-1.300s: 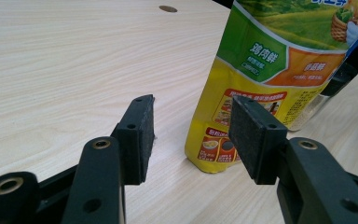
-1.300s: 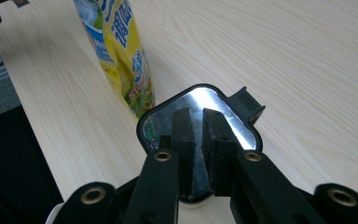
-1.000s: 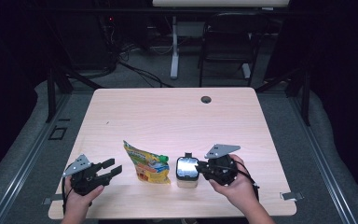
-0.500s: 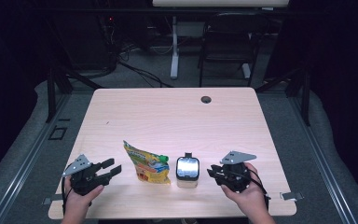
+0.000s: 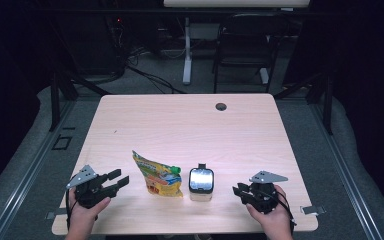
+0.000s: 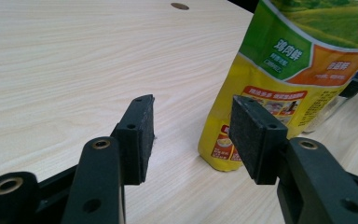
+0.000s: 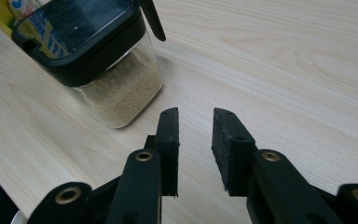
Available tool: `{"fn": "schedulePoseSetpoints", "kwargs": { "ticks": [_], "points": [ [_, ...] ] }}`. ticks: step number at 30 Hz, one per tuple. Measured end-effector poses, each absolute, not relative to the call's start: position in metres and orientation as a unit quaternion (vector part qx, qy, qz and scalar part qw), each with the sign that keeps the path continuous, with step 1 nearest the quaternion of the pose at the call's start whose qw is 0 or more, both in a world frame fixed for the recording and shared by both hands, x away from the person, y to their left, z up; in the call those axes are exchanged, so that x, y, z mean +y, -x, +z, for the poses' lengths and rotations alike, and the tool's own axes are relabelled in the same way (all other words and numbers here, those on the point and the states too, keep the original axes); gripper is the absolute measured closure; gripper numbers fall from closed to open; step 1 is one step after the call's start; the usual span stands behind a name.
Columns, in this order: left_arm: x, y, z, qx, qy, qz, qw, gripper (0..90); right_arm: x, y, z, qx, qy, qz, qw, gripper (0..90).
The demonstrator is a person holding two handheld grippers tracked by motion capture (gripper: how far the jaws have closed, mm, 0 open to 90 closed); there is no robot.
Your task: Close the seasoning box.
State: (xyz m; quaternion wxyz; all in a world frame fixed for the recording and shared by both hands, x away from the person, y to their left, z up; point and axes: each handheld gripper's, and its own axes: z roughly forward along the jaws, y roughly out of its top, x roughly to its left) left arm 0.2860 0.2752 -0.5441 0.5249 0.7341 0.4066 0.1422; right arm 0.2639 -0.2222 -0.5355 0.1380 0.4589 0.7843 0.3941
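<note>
While I've got both grippers parked at the near edge, the clear seasoning jar (image 5: pixel 200 184) sits between them on the wooden table (image 5: pixel 190 125): square glass, black hinged lid, pale granules inside. Just left of it stands a yellow-green spout pouch (image 5: pixel 156 175), green cap, leaning a bit. Compared with a second ago, my right gripper (image 5: pixel 242 192) has let go of the jar and backed off to the right; jaws now a modest gap apart, empty. Left gripper (image 5: pixel 117 179) hasn't budged, jaws wide, nothing in them. Pouch has Chinese lettering I can't properly read.
</note>
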Motion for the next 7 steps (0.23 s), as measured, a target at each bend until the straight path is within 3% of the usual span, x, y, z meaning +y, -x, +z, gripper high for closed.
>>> {"fn": "schedulePoseSetpoints", "kwargs": {
  "ticks": [7],
  "points": [
    [0.2794,-0.2875,-0.5445,0.423,-0.734,0.139,0.512,51.4,-0.2198,-0.2646,-0.5405,0.78,-0.46,0.402,0.135,60.7]
  ]
}}
